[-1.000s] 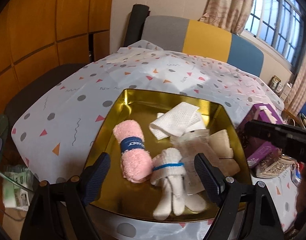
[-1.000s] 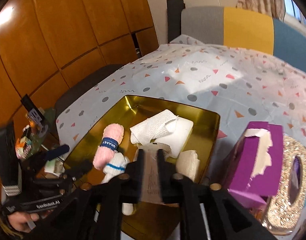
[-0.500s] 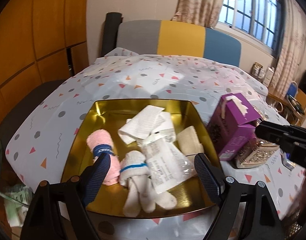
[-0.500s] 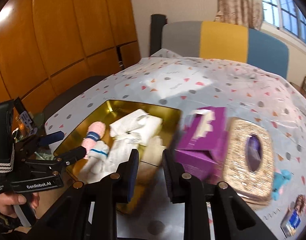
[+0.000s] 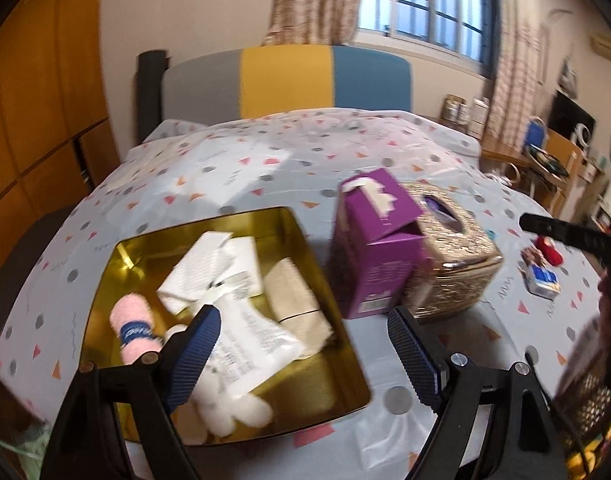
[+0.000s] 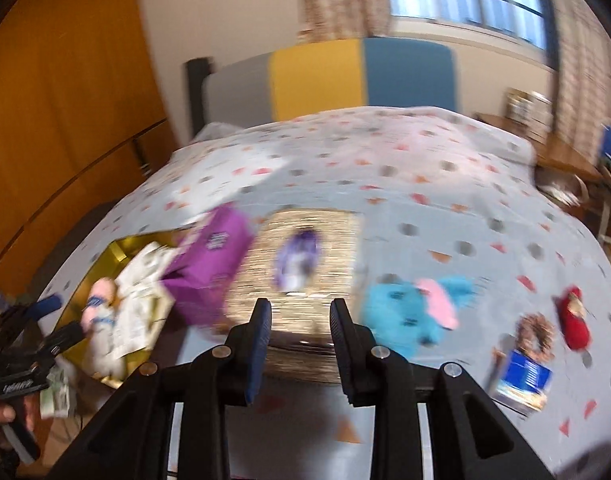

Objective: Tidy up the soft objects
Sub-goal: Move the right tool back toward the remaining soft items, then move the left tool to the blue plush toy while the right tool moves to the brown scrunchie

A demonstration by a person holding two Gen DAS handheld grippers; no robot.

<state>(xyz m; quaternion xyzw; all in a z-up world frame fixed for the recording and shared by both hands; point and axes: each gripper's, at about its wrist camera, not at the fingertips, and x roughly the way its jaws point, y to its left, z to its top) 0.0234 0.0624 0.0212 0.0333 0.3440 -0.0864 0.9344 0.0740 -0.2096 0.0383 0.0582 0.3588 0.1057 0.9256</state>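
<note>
Gold metal tray [image 5: 329, 312], rectangular with glossy walls, sits at the near left of a table under a dotted plastic cloth [image 5: 265, 168]. It holds a rolled pink terry towel [image 5: 134, 330] with a blue band, a white fluffy bundle [image 5: 229, 404], a folded waffle-textured white cloth [image 5: 193, 276], a flat printed plastic packet [image 5: 253, 344] and a beige folded cloth [image 5: 295, 300]. Just right of the tray stand a purple cardboard box [image 5: 379, 248] and a woven gold tissue box [image 5: 453, 264]. Further right lies a blue plush toy [image 6: 401, 312], fuzzy, with a pink patch.

Left gripper [image 5: 305, 356]: jaws wide apart, nothing between them. Right gripper [image 6: 299, 344]: jaws narrow and opening, nothing between them.
</note>
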